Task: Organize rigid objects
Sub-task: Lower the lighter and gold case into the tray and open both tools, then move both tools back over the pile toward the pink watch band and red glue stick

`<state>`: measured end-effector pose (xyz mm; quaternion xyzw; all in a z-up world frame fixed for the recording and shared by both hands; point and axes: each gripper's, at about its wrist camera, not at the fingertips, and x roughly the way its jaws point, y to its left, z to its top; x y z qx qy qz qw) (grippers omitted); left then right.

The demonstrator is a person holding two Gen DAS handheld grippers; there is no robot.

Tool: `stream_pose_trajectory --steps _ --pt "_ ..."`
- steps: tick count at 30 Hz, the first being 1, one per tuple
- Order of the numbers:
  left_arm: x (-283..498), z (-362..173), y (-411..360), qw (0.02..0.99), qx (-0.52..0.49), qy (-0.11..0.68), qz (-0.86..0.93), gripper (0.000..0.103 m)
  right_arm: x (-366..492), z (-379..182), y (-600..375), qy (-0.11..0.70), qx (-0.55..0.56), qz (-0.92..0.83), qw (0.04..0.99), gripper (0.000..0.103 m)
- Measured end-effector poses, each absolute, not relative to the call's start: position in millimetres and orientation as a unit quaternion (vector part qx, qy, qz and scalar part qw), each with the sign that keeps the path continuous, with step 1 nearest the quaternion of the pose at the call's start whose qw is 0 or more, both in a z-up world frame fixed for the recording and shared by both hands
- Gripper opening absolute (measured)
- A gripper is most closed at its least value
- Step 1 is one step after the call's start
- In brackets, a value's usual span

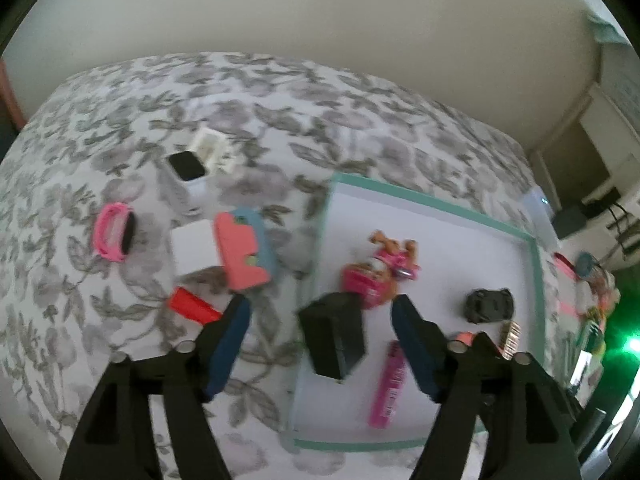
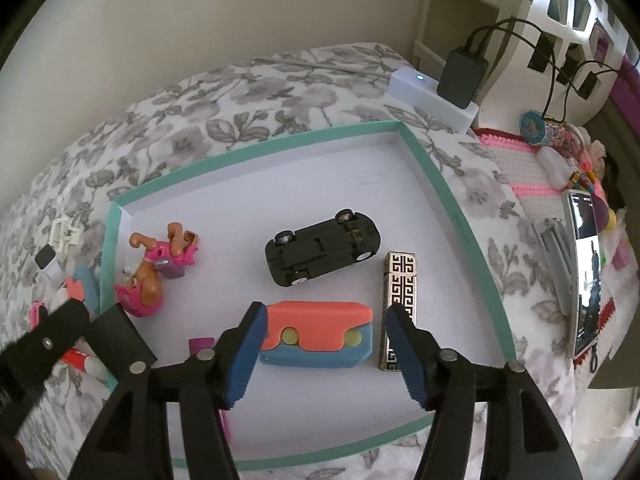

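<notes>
One tray (image 2: 420,152) with a green rim lies on a bed (image 2: 280,80) with a grey flower cover. In the tray I count one black toy car (image 2: 324,248) on its back, one pink toy puppy (image 2: 152,268), one gold lighter (image 2: 398,308) with a maze pattern, one pink lighter (image 1: 388,384), one black box (image 1: 334,334) and one orange and blue case (image 2: 320,334). The right gripper (image 2: 325,310) has its jaws released, with nothing held; the orange and blue case lies just under the gap between them, and the gold lighter sits beside the right jaw. The left gripper (image 1: 320,308) also has its jaws released, and the black box stands between them at the tray's edge, not pinched. On the bed outside the tray are one more orange and blue case (image 1: 244,252), one pink band (image 1: 114,232), one red stick (image 1: 192,306), one white card (image 1: 192,248) and one watch (image 1: 186,166). No writing can be read.
</notes>
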<state>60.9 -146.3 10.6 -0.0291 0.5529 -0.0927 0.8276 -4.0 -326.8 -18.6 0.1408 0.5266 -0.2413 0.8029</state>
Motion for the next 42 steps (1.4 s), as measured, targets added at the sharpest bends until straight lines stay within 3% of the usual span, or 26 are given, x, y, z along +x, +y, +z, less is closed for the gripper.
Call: stream_pose_trajectory --steps 14,21,23,42 --pt "82.5 -7.7 -82.8 0.818 -0.066 0.572 0.005 0.081 1.0 -20.2 -315.8 0.523 0.124 -0.225 0.813 0.102" --pt "96.3 -10.0 -57.1 0.821 -0.078 0.566 0.026 0.082 3.6 -19.0 -310.4 0.515 0.130 -0.216 0.819 0.103" --pt "102.4 -12.5 -47.2 0.817 -0.089 0.569 0.030 0.097 5.8 -15.1 -305.4 0.510 0.128 -0.207 0.825 0.103" --pt "122.4 22.7 42.9 0.841 -0.089 0.526 0.093 0.097 65.6 21.2 -188.3 0.473 0.117 -0.039 0.872 0.103"
